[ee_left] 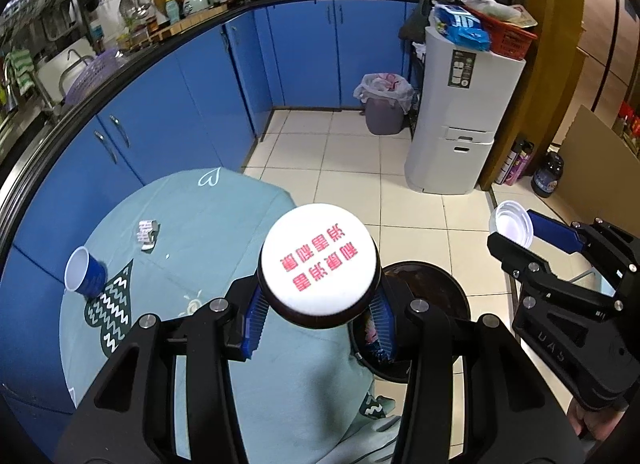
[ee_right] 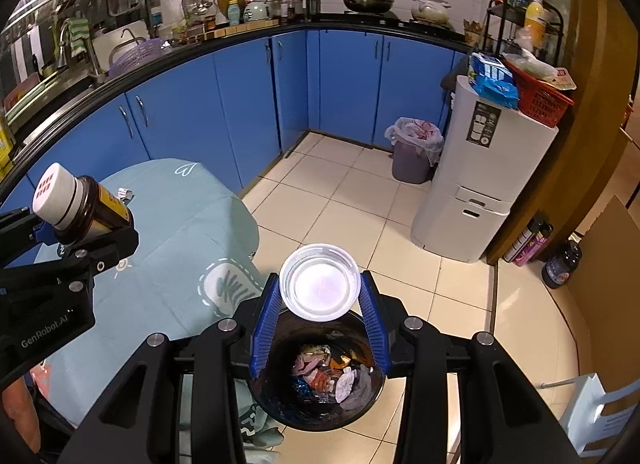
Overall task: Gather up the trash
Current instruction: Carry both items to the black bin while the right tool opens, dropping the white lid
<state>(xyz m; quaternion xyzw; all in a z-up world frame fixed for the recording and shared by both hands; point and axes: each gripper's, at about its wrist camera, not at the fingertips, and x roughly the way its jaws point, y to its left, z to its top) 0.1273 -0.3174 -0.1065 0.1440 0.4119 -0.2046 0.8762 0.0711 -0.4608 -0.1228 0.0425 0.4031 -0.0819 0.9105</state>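
1. Right now your left tool (ee_left: pixel 318 304) is clamped on a brown bottle (ee_right: pixel 94 209) with a white cap (ee_left: pixel 319 262) printed in red; you hold it above the edge of the worktop (ee_left: pixel 208 219), beside the dark trash bin (ee_left: pixel 436 288).
2. Your right tool (ee_right: pixel 319 296) grips a white plastic lid (ee_right: pixel 319 282) between its blue pads (ee_right: pixel 266 320), directly over the open bin (ee_right: pixel 316 408), which holds crumpled wrappers and paper.
3. On the worktop's teal cloth, a blue paper cup (ee_left: pixel 85 272) lies on its side near the far left edge, and a crumpled scrap of paper (ee_left: pixel 147 234) sits close by, apart from the cup.
4. Around you: blue cabinets (ee_left: pixel 172 103) curve behind the worktop, a second, bag-lined bin (ee_left: pixel 385 103) stands in the far corner, and a white cabinet (ee_left: pixel 460 115) next to it carries a red basket (ee_left: pixel 508 37) and blue packets.
5. Nothing lies between the lid and the bin mouth; the bottle sits over the cloth's edge, left of the bin.
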